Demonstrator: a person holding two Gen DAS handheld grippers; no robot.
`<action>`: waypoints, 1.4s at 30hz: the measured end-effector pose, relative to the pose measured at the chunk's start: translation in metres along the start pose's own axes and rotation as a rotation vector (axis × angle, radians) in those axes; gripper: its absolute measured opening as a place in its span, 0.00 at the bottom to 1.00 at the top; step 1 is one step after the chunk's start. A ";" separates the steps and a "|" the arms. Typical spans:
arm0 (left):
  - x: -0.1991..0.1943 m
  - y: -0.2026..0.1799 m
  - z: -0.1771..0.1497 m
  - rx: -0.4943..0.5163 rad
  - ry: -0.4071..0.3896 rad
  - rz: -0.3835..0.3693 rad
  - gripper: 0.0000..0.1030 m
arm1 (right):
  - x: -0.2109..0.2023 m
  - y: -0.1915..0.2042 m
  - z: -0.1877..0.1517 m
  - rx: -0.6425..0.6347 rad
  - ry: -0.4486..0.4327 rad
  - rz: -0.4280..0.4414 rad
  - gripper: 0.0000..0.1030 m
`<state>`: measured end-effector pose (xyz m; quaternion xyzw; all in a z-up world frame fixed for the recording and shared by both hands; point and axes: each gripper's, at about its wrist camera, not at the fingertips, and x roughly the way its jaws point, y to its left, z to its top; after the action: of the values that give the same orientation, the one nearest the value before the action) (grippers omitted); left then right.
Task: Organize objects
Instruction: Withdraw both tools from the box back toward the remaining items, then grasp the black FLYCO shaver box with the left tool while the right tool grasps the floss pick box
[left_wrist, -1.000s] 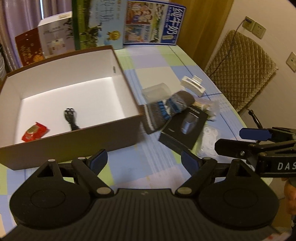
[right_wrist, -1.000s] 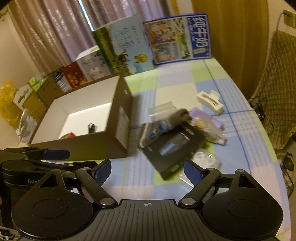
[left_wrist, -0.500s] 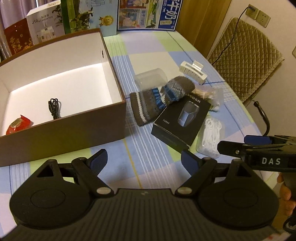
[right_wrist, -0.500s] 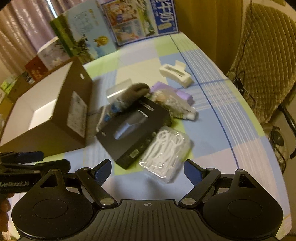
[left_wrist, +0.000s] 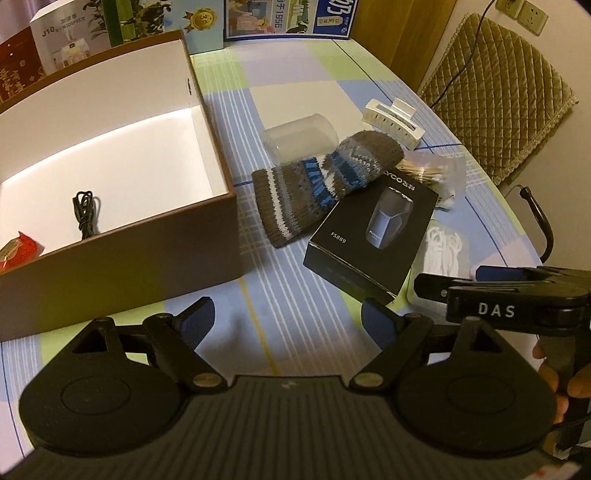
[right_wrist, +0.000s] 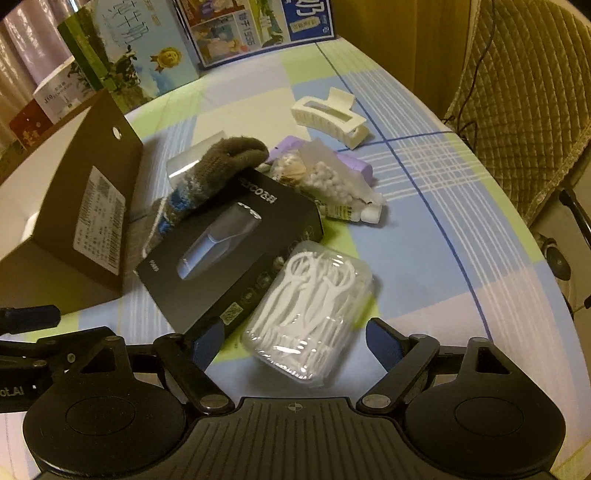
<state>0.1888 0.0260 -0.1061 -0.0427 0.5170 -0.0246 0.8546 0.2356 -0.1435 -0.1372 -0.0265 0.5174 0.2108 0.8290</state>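
My right tool (right_wrist: 295, 341) is spread, the clear floss-pick case (right_wrist: 308, 312) lying between its fingers on the desk (right_wrist: 461, 221). Risk: the slick case squirts out or nudges the black box (right_wrist: 229, 240) just left. Left tool (left_wrist: 286, 317) spread, empty.

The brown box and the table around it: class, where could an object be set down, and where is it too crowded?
Free: most of the white floor of the brown box, beside the black cable and red packet; also the tablecloth right of the floss pick case. Crowded: the sock, black shaver box, hair clip and cotton swab bag pile.
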 end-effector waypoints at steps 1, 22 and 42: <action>0.002 -0.001 0.001 0.002 0.002 -0.001 0.81 | 0.002 -0.001 0.000 -0.002 0.005 -0.004 0.76; 0.042 -0.057 0.025 0.259 -0.013 -0.082 0.90 | -0.015 -0.070 -0.006 0.017 0.033 -0.038 0.69; 0.080 -0.090 0.034 0.388 -0.045 0.070 0.96 | -0.007 -0.078 -0.004 -0.044 0.021 -0.018 0.76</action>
<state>0.2562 -0.0690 -0.1521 0.1402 0.4846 -0.0928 0.8584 0.2592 -0.2175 -0.1468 -0.0513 0.5210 0.2144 0.8246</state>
